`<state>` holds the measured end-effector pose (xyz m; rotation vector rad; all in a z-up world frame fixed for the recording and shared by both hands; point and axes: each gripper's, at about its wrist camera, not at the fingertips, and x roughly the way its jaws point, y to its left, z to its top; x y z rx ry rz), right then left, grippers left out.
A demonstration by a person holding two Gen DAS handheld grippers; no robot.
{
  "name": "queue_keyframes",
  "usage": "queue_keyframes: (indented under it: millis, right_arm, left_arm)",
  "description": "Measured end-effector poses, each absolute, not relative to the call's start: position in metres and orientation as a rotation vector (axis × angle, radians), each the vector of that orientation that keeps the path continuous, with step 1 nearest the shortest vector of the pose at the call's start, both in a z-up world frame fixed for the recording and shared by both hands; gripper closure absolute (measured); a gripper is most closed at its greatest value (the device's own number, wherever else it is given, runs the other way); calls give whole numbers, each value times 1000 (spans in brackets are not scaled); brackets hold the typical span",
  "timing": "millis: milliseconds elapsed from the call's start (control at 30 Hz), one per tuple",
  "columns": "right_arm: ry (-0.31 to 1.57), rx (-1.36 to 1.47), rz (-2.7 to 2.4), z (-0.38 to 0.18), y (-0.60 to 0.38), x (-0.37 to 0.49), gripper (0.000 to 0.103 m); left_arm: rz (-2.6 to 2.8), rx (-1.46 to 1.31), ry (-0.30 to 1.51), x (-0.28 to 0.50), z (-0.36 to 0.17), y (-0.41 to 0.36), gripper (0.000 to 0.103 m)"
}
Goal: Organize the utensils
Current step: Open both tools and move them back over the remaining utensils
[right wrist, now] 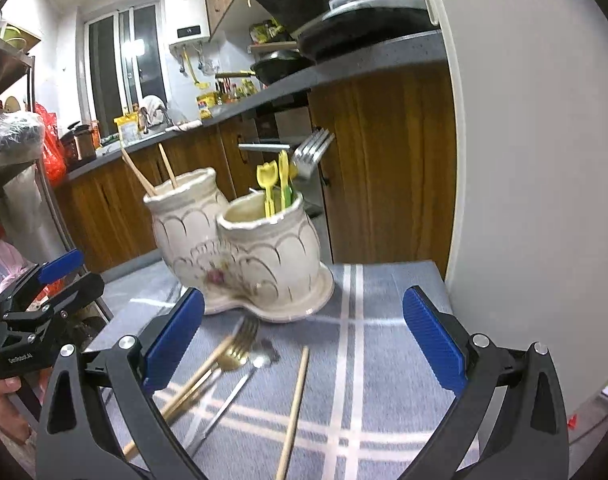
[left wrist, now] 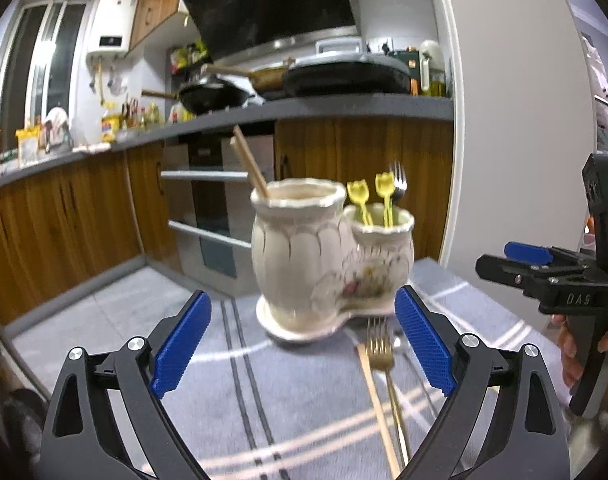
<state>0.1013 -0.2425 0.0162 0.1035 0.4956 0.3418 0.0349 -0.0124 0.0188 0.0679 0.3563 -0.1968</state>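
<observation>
A cream ceramic double-pot utensil holder (left wrist: 324, 260) (right wrist: 243, 252) stands on a grey checked tablecloth. Its tall pot holds wooden chopsticks (left wrist: 249, 166) (right wrist: 151, 172). Its short pot holds yellow plastic forks (left wrist: 372, 198) (right wrist: 273, 184) and a silver fork (left wrist: 398, 182) (right wrist: 310, 152). A gold fork (left wrist: 382, 364) (right wrist: 235, 346), a loose chopstick (left wrist: 378, 408) (right wrist: 293, 408) and a silver spoon (right wrist: 239, 384) lie in front of it. My left gripper (left wrist: 304, 344) is open and empty before the holder. My right gripper (right wrist: 304, 344) is open and empty above the loose utensils.
The tablecloth (left wrist: 304, 400) (right wrist: 384, 360) ends close behind the holder. A white wall or door (left wrist: 520, 120) (right wrist: 536, 160) stands to the right. Kitchen counter with pans (left wrist: 263, 92) and wooden cabinets lie behind. The other gripper shows at the side of each view (left wrist: 544, 276) (right wrist: 43, 292).
</observation>
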Motion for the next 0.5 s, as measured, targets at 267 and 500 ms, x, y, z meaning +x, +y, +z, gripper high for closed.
queue_keyframes:
  millis: [267, 500]
  right_arm:
    - [540, 28, 299, 3, -236, 92, 5]
    - [587, -52, 270, -7, -228, 94, 5]
  left_arm:
    - [-188, 123, 503, 41, -4, -21, 10]
    - [-205, 125, 623, 53, -20, -24, 10]
